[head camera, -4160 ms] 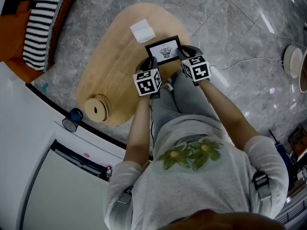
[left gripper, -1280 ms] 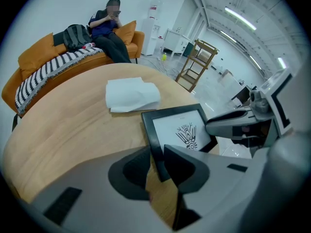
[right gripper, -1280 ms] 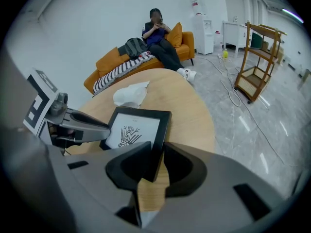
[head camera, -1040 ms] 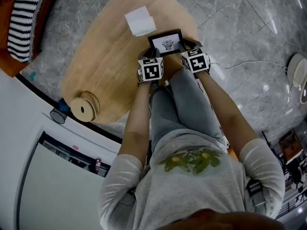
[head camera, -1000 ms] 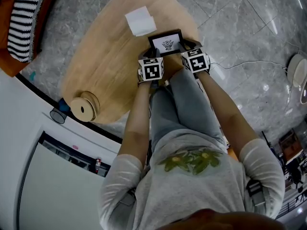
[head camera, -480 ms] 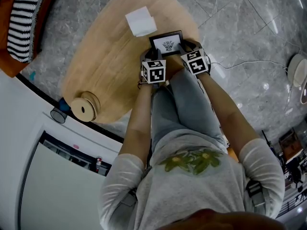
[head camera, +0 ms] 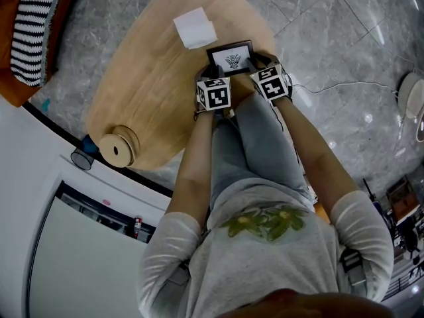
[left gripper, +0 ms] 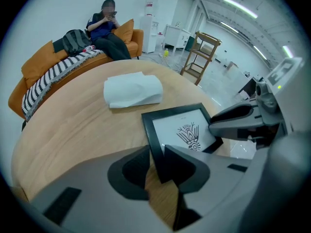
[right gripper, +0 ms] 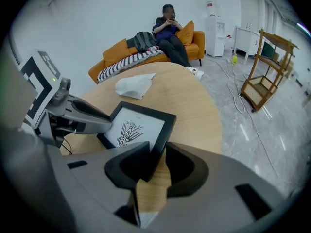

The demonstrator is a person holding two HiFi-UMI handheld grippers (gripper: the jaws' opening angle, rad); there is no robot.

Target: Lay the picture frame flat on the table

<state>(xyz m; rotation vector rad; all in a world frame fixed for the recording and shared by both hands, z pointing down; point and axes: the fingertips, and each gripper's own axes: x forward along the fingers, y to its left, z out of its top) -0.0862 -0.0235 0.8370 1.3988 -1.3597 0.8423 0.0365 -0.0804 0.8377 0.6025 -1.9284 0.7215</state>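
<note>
A black picture frame (head camera: pixel 230 58) with a white print lies flat or nearly flat near the edge of the oval wooden table (head camera: pixel 152 91). My left gripper (head camera: pixel 213 71) is at its near-left corner. In the left gripper view the frame's (left gripper: pixel 182 130) edge sits between the jaws of my left gripper (left gripper: pixel 156 166), which have just been closing and press on it. My right gripper (head camera: pixel 256 63) is at the near-right corner. Its jaws have just been opening: in the right gripper view, wood shows between the frame (right gripper: pixel 133 130) and one pad of my right gripper (right gripper: pixel 158 166).
A folded white cloth (head camera: pixel 194 27) lies just beyond the frame. A round wooden object (head camera: pixel 116 149) sits at the table's near-left end. An orange sofa with a striped blanket (head camera: pixel 30 32) stands to the left, and a person (left gripper: pixel 104 28) sits on it.
Compared with four seconds ago the frame looks smaller and lower against the table. Over the last second both grippers have stayed at its near corners.
</note>
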